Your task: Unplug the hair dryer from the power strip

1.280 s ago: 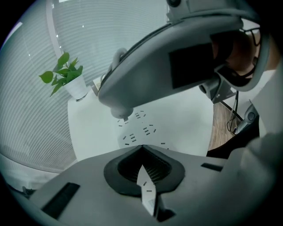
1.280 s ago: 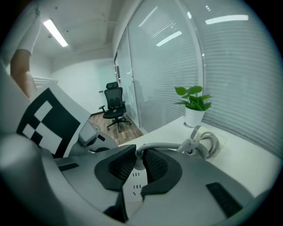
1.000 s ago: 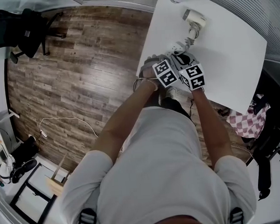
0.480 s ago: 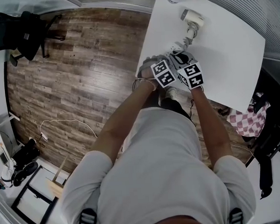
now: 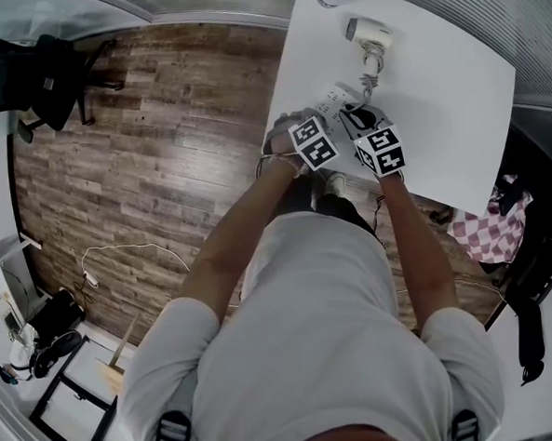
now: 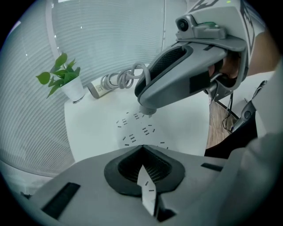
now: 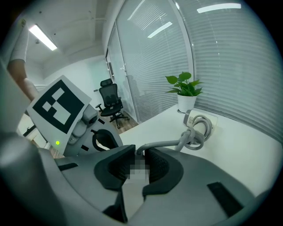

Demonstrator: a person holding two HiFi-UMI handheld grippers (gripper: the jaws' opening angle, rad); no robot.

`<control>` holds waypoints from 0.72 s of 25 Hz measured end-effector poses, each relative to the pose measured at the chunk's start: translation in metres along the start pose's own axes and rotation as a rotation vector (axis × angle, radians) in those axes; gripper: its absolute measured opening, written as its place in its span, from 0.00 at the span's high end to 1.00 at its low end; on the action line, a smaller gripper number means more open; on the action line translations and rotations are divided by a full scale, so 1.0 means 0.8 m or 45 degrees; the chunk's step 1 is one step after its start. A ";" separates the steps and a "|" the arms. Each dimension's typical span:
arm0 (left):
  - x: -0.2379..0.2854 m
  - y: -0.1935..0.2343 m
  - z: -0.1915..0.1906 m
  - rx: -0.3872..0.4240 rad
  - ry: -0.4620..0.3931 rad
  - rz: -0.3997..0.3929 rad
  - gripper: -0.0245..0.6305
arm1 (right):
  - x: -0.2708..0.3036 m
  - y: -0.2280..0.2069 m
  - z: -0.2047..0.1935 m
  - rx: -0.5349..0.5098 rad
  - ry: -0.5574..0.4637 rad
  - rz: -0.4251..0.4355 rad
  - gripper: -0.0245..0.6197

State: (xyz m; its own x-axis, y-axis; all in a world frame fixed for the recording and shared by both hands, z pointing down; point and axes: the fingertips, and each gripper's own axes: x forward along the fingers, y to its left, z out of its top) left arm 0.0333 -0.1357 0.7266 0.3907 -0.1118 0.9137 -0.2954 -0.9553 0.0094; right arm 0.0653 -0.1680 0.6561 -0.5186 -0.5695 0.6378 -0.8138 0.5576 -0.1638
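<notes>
Apparently mid-pull: R gripper clamped on plug, L gripper pinching strip by table's left edge.
Risk: a skewed pull could bend pins or yank strip from L's grip; cord may drag dryer, lying near far edge.

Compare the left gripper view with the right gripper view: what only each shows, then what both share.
Only the left gripper view: the flat white power strip with its socket slots, pinched by the left gripper, and the grey right gripper reaching onto it.
Only the right gripper view: a black office chair, the left gripper's black-and-white marker cube, and the grey cord ending at the plug clamped in the right gripper's jaws.
Both: the white table, the green potted plant and the white hair dryer.
</notes>
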 end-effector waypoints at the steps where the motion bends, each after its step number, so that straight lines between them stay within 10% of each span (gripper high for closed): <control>1: 0.000 0.000 0.000 0.003 0.003 -0.001 0.92 | -0.003 -0.003 -0.002 0.004 0.002 -0.005 0.84; 18: -0.002 -0.002 -0.003 0.002 0.015 -0.010 0.92 | -0.066 -0.054 -0.057 0.035 0.063 -0.120 0.84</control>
State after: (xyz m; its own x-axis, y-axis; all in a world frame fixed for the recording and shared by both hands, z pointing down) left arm 0.0307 -0.1329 0.7259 0.3824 -0.1012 0.9185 -0.2910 -0.9566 0.0158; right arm 0.1395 -0.1344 0.6637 -0.4265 -0.5874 0.6878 -0.8654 0.4861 -0.1215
